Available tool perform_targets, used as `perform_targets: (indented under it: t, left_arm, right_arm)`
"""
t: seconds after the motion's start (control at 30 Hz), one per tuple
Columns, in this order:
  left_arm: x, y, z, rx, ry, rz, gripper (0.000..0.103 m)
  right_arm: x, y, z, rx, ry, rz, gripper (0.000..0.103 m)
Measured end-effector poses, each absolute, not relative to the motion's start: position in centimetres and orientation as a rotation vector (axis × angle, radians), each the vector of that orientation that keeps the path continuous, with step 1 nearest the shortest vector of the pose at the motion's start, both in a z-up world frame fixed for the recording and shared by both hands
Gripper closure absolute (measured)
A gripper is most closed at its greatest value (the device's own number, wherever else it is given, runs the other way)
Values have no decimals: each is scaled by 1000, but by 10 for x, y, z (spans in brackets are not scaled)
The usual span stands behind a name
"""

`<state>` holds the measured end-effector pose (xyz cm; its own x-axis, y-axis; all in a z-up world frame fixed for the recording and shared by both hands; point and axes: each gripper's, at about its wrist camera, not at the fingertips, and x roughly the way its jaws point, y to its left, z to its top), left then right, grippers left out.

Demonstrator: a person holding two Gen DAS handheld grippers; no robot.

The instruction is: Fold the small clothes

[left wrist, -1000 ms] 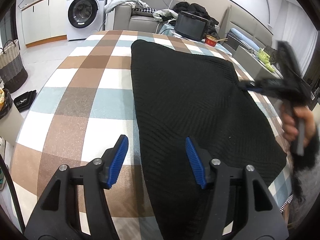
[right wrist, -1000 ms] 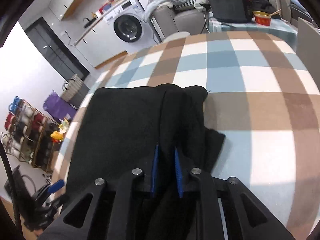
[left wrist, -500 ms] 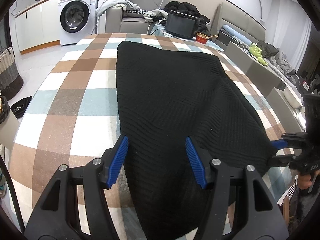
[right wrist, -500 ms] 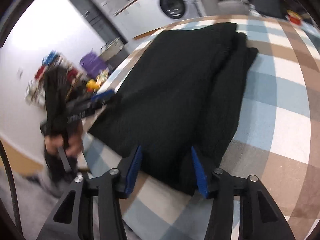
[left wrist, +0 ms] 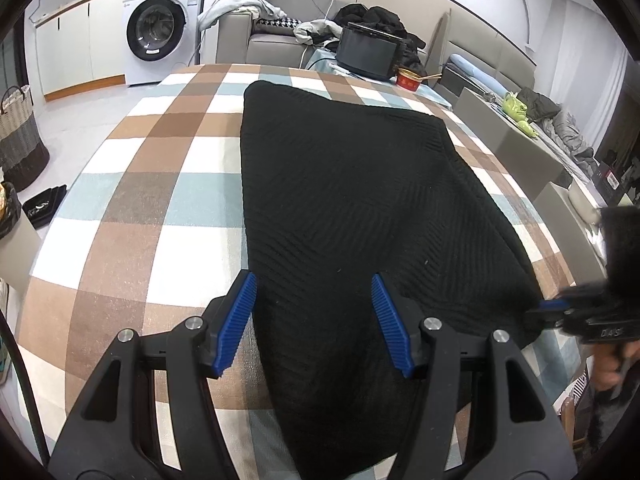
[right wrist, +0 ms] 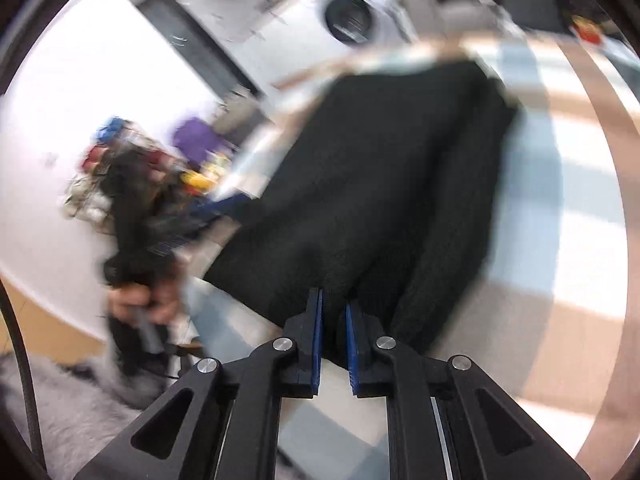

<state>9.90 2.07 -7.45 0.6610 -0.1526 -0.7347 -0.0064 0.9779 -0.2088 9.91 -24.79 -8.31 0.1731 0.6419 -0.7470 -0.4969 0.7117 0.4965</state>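
Note:
A black knit garment [left wrist: 352,184] lies flat along the checked table [left wrist: 160,200]. My left gripper [left wrist: 314,280] hovers open over its near left edge, and the cloth's edge runs between the two blue pads without touching them. My right gripper [left wrist: 544,308] is at the garment's near right corner. In the blurred right wrist view the right gripper [right wrist: 334,296] has its jaws closing, with a fold of the black garment [right wrist: 400,160] pinched between the pads. The left gripper [right wrist: 224,204] shows there as a blur at the cloth's other corner.
The checked cloth [right wrist: 580,240] extends bare on both sides of the garment. Beyond the table's far end stand a washing machine [left wrist: 156,36], a sofa heaped with clothes, a black box [left wrist: 368,56] and a red bowl [left wrist: 410,79]. A woven basket [left wrist: 16,136] sits on the floor, left.
The right gripper left the garment's far right side, came to its near right corner, opened there and then closed on the cloth. The left gripper stayed open in place.

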Motion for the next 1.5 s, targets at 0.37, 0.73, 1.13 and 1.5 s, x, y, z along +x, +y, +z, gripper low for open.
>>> perform_targets:
  t: [0.37,0.73,1.13,1.5]
  left_arm:
    - [96,12,-80,-179,858,-85,43]
    - [91,10,-91,-154,873,-88,36]
    - [68,-10,-70,-108,836,-196,36]
    - [58,-42,-90,-14,872,-278,35]
  right_arm:
    - [122,-260,-83,327,1059,779,70]
    - [140,-239,-68,317,952,678,97]
    - [111,-242,-61,246,964,669,57]
    - [107,-225,-80,162,952,592,92]
